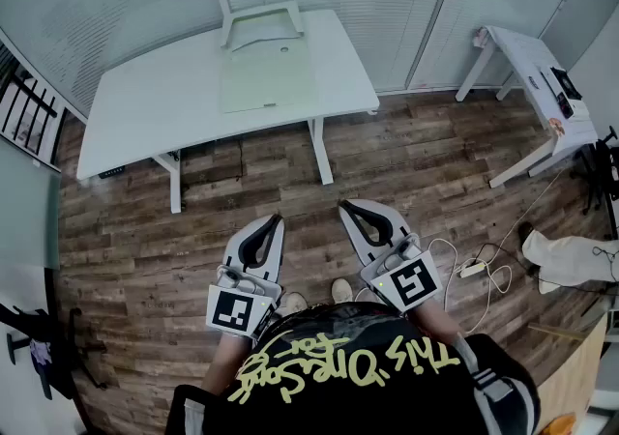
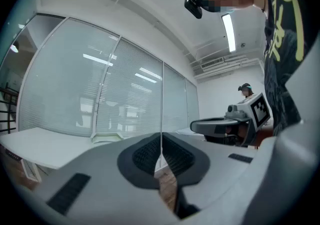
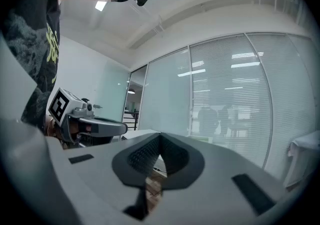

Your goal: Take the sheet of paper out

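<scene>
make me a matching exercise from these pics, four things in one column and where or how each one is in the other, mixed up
1 left gripper
2 pale green folder
3 power strip
4 side table

A lies on the wooden floor
B jaws shut, nothing between them
C lies flat on the big white table
D stands at the head view's right edge

Pairs: 1-B, 2-C, 3-A, 4-D

left gripper: fingers together, empty, level | right gripper: fingers together, empty, level
</scene>
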A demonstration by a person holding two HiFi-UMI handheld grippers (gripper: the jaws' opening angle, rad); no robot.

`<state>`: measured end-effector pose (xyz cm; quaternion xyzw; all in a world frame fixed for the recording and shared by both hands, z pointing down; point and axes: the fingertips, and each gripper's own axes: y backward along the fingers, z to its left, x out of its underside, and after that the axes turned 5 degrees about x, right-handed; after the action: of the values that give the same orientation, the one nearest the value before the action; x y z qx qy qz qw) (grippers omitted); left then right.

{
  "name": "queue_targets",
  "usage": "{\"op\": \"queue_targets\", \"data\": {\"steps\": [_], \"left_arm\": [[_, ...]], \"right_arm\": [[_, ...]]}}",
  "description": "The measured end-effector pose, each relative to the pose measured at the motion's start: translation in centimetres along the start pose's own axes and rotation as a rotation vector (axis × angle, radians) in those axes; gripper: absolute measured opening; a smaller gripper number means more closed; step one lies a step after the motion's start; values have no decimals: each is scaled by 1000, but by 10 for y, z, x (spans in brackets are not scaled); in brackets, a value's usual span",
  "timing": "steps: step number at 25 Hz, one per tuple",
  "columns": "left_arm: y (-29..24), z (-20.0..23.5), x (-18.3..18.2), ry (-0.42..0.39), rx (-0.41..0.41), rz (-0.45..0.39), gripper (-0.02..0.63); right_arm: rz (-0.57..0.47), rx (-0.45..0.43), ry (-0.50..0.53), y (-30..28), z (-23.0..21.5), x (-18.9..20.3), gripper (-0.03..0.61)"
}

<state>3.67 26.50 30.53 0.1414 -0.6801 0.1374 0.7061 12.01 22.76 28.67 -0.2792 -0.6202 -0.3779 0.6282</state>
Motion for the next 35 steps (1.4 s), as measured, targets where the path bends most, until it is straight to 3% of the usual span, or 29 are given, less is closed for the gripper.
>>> {"op": "queue_targets", "data": {"steps": [35], "left_arm": [[40,19,-3,-20,-19,3,14]], "right_arm": [[1,68,-37,3,26,-1,8]]}}
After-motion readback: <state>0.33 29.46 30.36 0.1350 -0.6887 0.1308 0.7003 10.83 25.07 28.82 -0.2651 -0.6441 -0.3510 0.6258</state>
